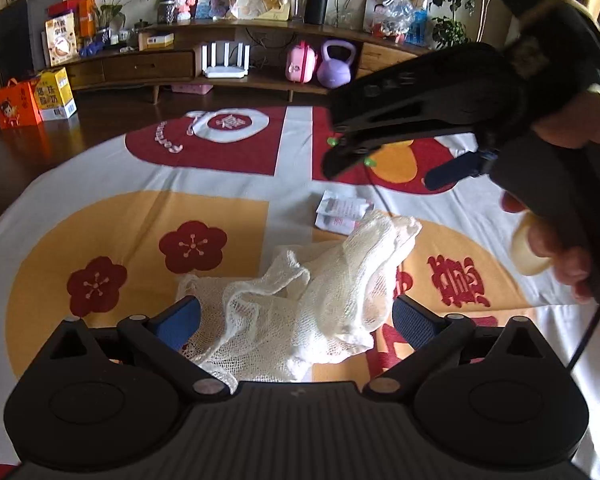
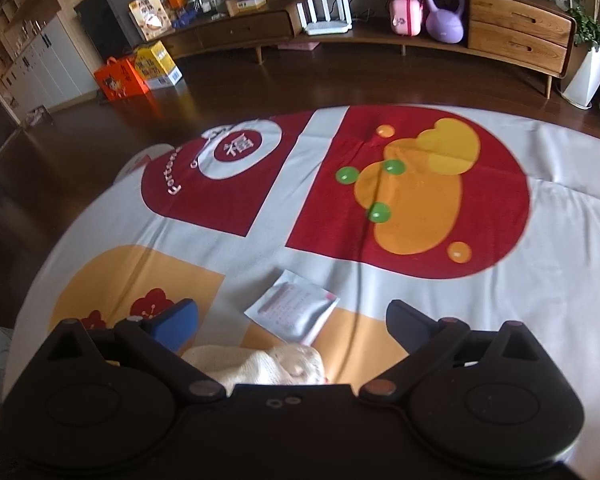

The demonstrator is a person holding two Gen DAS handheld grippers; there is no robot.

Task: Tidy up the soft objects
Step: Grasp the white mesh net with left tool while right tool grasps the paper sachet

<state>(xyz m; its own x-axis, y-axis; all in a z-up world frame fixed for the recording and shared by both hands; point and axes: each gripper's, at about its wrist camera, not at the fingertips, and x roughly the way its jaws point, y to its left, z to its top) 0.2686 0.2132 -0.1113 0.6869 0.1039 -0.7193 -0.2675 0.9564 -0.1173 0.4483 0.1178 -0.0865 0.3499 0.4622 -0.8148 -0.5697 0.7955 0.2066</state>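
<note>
Left wrist view first: the left claw (image 1: 296, 316) is spread wide, its blue pads either side of a crumpled cream mesh cloth (image 1: 320, 280) heaped on the printed tablecloth (image 1: 100, 208) of the worktop. Not pinched yet, by my reading. The right claw (image 1: 380, 164) hangs above and beyond the heap, held in a hand (image 1: 560, 248), also spread. From its own camera, the right claw (image 2: 292, 320) has only a corner of the cloth below it, and a flat sachet (image 2: 292, 312) lies just beyond. This looks like the pick-up or fold step. Next call: close on an edge of the mesh (loose weave, it may snag or sag). Containers? None in sight on the worktop to take it.
</note>
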